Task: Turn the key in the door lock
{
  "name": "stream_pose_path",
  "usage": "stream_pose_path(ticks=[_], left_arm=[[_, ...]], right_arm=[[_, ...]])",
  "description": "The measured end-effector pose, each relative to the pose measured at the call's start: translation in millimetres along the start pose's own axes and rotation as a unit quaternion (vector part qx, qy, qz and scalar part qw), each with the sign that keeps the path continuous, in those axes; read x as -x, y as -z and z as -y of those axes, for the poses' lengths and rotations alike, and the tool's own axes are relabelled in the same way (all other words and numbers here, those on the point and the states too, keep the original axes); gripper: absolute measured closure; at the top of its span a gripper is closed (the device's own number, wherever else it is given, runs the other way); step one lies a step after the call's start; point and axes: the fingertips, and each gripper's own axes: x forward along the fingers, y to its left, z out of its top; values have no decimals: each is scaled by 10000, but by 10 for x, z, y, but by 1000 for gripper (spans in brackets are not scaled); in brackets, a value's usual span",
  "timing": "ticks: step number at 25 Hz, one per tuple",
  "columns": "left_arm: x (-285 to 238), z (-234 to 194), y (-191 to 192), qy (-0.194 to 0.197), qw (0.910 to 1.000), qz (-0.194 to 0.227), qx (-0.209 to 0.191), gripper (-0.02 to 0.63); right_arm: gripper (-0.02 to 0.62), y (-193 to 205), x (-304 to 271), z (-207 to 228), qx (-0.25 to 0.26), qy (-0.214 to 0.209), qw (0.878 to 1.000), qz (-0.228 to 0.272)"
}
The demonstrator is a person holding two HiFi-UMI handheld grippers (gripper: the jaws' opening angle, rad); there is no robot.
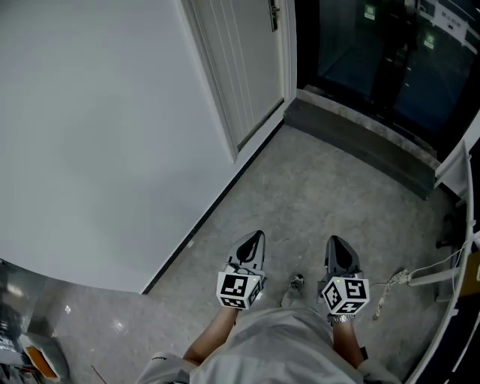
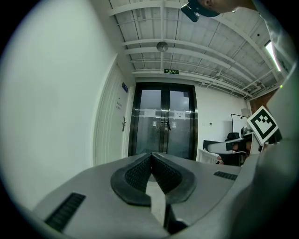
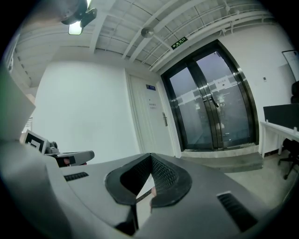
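Note:
A white door [image 1: 240, 60] stands ahead on the left wall, its lever handle [image 1: 274, 15] at the top edge of the head view. The handle also shows small in the left gripper view [image 2: 124, 124] and the right gripper view [image 3: 165, 119]. No key or keyhole can be made out at this distance. My left gripper [image 1: 257, 238] and right gripper [image 1: 335, 241] are side by side low over the grey floor, both far from the door. The jaws of each gripper, left [image 2: 152, 155] and right [image 3: 150, 156], meet at the tips with nothing between them.
Dark glass double doors [image 2: 163, 123] close the corridor's end behind a raised grey threshold [image 1: 360, 139]. A plain white wall [image 1: 97, 135] runs along the left. A white cable [image 1: 390, 289] and frame lie on the floor at the right. A desk [image 3: 280, 128] stands right.

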Motion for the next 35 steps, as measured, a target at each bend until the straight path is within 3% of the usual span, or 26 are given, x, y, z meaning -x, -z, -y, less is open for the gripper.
stream_pose_path(ticks=[11,15,28,35], left_arm=[[-1282,187,-273,-113,9998,180,-12,598],[-1541,310,-196,-117,9999,52,-27,597],[-2370,356,-176,202,9997,-93,-70,597],[-3048,173,-249,277,9996,-12,-39,598]], right_arm=[[606,-464,-879,949,34,-155,9999,61],[606,-526,-1003,1264,-88,-116,9999,85],[606,-603,-1400,1807,-205,173,9996,90],[606,-728,-1958,2062,-131,245,9996,30]])
